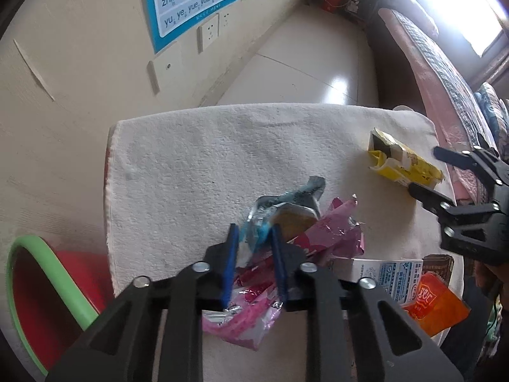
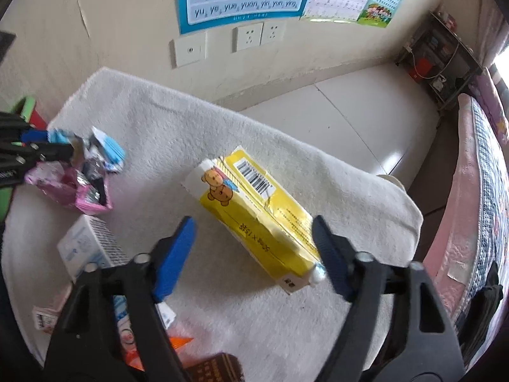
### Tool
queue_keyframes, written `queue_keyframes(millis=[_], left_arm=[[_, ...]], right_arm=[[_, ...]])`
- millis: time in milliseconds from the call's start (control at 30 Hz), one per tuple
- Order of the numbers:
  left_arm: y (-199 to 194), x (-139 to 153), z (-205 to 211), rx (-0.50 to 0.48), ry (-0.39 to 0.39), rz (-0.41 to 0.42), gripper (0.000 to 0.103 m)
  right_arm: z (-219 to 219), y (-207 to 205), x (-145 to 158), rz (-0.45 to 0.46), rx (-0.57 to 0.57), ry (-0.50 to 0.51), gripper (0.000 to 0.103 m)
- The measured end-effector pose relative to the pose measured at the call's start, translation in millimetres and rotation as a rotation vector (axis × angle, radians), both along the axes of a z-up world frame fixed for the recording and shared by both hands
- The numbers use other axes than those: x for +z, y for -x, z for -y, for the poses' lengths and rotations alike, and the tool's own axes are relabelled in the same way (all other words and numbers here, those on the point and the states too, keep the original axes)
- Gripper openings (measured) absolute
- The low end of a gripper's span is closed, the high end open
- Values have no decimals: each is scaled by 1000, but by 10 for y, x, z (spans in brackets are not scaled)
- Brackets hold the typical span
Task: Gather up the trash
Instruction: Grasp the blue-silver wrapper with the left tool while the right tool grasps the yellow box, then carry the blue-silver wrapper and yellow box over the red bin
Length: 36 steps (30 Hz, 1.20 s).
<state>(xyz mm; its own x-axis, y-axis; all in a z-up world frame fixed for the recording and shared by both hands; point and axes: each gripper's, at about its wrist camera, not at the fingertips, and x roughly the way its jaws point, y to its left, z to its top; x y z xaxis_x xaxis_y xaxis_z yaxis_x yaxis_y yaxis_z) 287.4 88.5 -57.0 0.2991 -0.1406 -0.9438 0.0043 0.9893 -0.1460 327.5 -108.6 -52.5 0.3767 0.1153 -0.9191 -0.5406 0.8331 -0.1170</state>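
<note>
A: Status of the left gripper (image 1: 254, 256)?
B: Jaws pinched on the blue wrapper (image 1: 280, 210), above the pink wrapper (image 1: 254, 305), near-left on the towel (image 1: 191, 159). Thin, crinkly, probably slippery; grip a bunched fold.
A: Right gripper (image 2: 254, 248)?
B: Jaws spread, straddling the yellow carton (image 2: 254, 210). Light, crushable; clamp across its sides.

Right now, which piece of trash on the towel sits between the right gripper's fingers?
The yellow carton with the bear and barcode. It lies on its side between the right gripper's open fingers, not yet pinched. The pink wrapper and white box lie off to the left.
</note>
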Motion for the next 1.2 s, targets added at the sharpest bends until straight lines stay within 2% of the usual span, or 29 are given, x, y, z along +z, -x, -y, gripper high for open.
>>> queue_keyframes(millis=[67,133,167,300,500,700,933,1200], left_arm=[[11,21,22,-8,-11,4,13],[23,51,47,-16,-26,13,12],[28,64,48,-19,-29,16,12],[51,128,97,-32,-44,33,12],[85,247,113,-25,-36,54,10],[218,490,157,-25,-41,101,10],[464,819,241,-34,-53,163,10],[821,1071,277,-9,-75,202,10]], right_arm=[[15,-15,-77,-27,-4,-5,43],[44,-4,-96,-23,-9,-8,37],[63,7,-88,-21,-12,-14,30],[152,63,1,-8,-23,-34,17],[287,195,206,5,-35,-76,17],[390,373,473,28,-48,-127,17],[511,622,869,79,-61,-171,17],[567,896,1113,102,-72,-208,17]])
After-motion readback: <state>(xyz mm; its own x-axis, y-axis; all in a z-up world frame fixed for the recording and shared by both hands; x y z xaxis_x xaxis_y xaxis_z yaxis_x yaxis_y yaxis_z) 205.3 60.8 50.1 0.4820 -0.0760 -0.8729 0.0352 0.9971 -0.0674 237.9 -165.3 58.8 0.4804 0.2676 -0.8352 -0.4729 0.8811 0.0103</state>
